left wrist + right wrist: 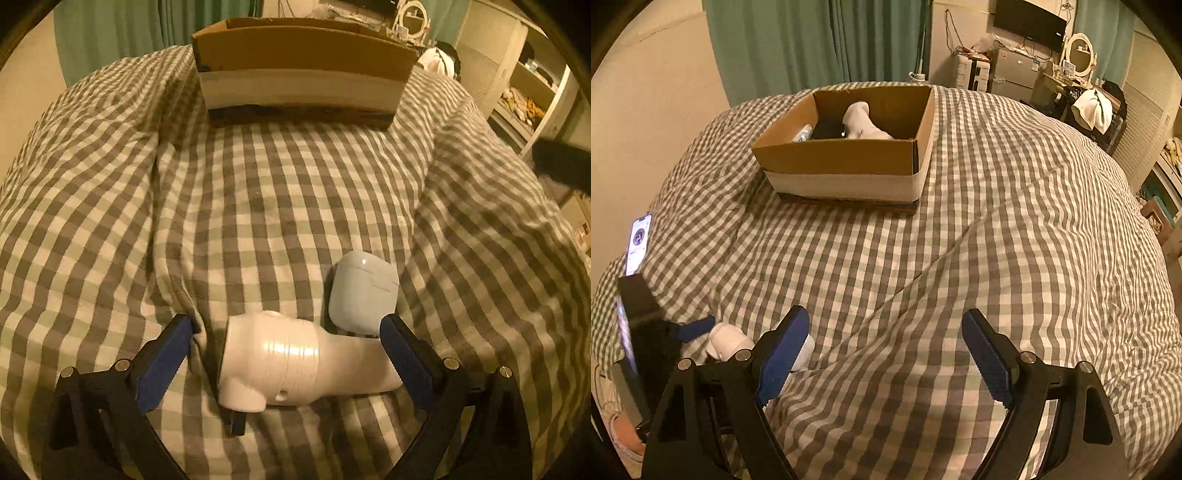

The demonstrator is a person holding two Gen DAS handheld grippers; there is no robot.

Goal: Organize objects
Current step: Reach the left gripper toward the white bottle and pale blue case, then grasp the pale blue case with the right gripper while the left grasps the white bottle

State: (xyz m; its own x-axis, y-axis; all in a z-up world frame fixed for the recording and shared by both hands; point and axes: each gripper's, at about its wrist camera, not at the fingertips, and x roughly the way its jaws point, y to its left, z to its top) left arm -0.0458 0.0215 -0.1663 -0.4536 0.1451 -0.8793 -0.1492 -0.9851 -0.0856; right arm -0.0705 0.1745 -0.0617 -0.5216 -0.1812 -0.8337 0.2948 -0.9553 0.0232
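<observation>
Our left gripper [286,354] gapes around the white device [291,365], pads apart from it; earbud case [364,291] just behind. Right gripper [886,354] released over bedspread [997,240]; box [846,162] beyond.

left gripper [286,354]: jaws wide, pointing steeply down, apparently not pressing anything | right gripper [884,354]: jaws wide, empty, angled down
</observation>
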